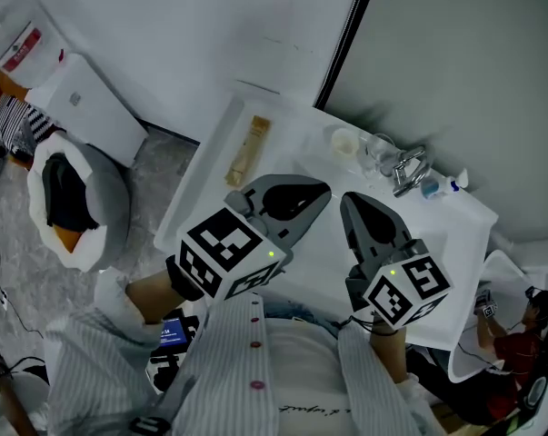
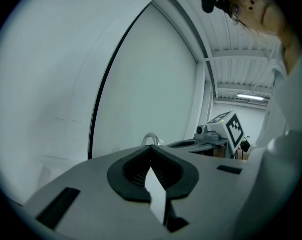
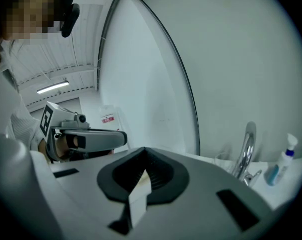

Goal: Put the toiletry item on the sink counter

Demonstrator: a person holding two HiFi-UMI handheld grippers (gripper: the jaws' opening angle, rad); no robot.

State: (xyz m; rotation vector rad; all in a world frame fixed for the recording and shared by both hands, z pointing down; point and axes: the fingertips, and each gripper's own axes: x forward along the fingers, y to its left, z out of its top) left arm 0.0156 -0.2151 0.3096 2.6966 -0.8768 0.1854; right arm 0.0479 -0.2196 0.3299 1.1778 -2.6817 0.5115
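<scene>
We hold a gripper in each hand over the white sink counter (image 1: pixel 201 193). The left gripper (image 1: pixel 321 191) has its jaws pressed together, and there is nothing in them. The right gripper (image 1: pixel 348 200) is the same: jaws together, nothing held. Both tips point toward the wall. They sit close side by side but do not touch.

The toiletry item (image 1: pixel 248 150) is a long tan thing. It lies flat on the left part of the counter, up and left of the left gripper. No gripper touches it.

Farther right on the counter we see a small white cup (image 1: pixel 344 141), a clear glass (image 1: pixel 379 150) and the shiny tap (image 1: pixel 408 169). A little spray bottle (image 3: pixel 282 164) with blue in it stands just beside the tap.
</scene>
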